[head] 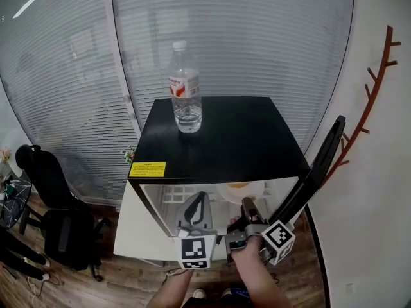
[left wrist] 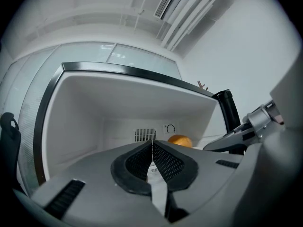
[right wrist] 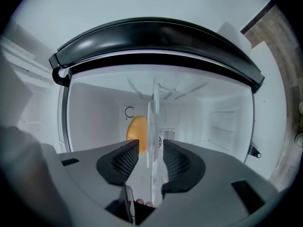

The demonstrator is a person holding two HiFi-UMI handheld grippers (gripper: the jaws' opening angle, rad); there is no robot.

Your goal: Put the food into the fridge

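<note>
A small fridge (head: 225,140) with a black top stands with its door (head: 319,165) swung wide to the right. Inside lies a white plate (head: 252,194) carrying a round orange-yellow food item (head: 239,185). My right gripper (head: 247,205) reaches into the opening; its jaws stand open with the plate's rim (right wrist: 154,126) between them, the pads not pressing on it. The food (right wrist: 136,131) sits just beyond, near the back wall. My left gripper (head: 198,201) is at the fridge mouth, shut and empty (left wrist: 152,146). From the left gripper view the food (left wrist: 180,140) shows at the rear.
A clear water bottle (head: 185,98) stands upright on the fridge top, near its back left. A black office chair and bags (head: 45,191) are on the wooden floor at left. A red-brown coat rack (head: 379,82) hangs on the right wall. Glass panels with blinds stand behind.
</note>
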